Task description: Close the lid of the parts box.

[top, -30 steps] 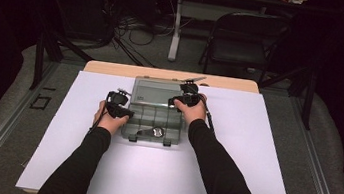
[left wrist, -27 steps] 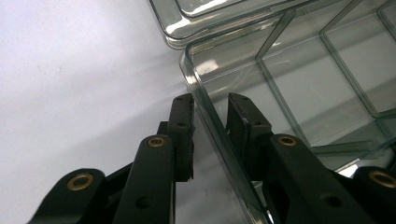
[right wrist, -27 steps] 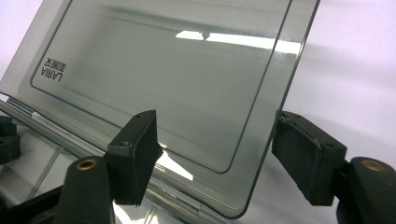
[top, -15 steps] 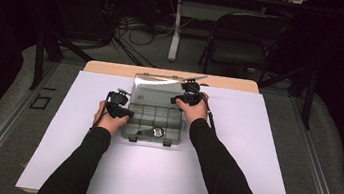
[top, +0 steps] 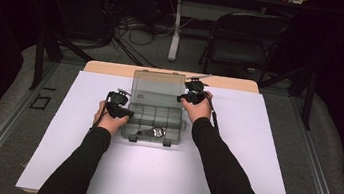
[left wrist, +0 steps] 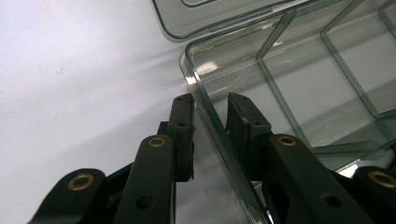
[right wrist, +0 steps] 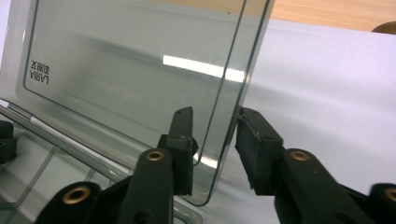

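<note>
Right claw (right wrist: 212, 133) closing on lid (right wrist: 140, 79) — lid raised, tilted back.

We record the organiser box (top: 153, 118) as clear, smoke-tinted plastic, smooth and glossy; its lid (right wrist: 135, 88) likewise, with bright reflections. The fingers (left wrist: 184, 126) are matt black plastic with brass-coloured rivets. A matt white paper sheet (top: 263, 154) covers the pale wood tabletop (top: 227, 83)

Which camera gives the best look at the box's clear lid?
The right gripper view: the lid stands close up, its edge between the right gripper jaws, which have just been closing. The high view shows the lid small, swung open behind the box. The left gripper view catches a corner.
</note>
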{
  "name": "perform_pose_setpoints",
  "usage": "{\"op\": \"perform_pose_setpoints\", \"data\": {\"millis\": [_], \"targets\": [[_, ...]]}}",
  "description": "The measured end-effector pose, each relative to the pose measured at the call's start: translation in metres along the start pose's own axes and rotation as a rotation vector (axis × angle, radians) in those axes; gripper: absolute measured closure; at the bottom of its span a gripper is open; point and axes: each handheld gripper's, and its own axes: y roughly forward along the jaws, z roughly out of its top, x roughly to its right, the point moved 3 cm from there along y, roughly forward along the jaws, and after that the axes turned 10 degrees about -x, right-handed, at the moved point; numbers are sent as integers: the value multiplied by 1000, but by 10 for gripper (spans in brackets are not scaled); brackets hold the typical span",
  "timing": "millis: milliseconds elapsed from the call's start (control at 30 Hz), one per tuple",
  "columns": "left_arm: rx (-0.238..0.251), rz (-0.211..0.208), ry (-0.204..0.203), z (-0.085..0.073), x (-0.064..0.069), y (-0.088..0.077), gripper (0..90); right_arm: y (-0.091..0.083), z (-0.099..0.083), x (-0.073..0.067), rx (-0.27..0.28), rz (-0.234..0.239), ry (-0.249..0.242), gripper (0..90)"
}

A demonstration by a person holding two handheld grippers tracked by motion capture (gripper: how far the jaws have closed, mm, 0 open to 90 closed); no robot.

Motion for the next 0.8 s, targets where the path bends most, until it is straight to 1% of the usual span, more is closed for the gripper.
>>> {"op": "perform_pose_setpoints", "data": {"millis": [133, 167, 267, 367, 433, 500, 533, 600, 700, 800], "targets": [[2, 4, 0, 0, 0, 0, 718, -3, -1, 4, 21, 24, 12, 752], [2, 4, 0, 0, 0, 0, 718, -4, -1, 5, 28, 19, 13, 792], [2, 7, 1, 0, 0, 0, 718, -6, -2, 7, 44, 28, 4, 822], [2, 8, 0, 0, 1, 0, 718, -7, -3, 7, 54, 34, -1, 831], [3, 8, -1, 0, 1, 0, 718, -7, -4, 7, 65, 32, -6, 833], [4, 8, -1, 0, 1, 0, 719, -8, -4, 7, 59, 32, -6, 833], [4, 7, -1, 0, 1, 0, 719, -8, -4, 7, 70, 30, -9, 833], [4, 7, -1, 0, 1, 0, 719, -8, -5, 7, 74, 31, -15, 833], [4, 8, 0, 0, 1, 0, 719, -8, -6, 7, 84, 32, -31, 832], [7, 7, -1, 0, 0, 0, 719, -9, -9, 6, 109, 22, -48, 832]]}}
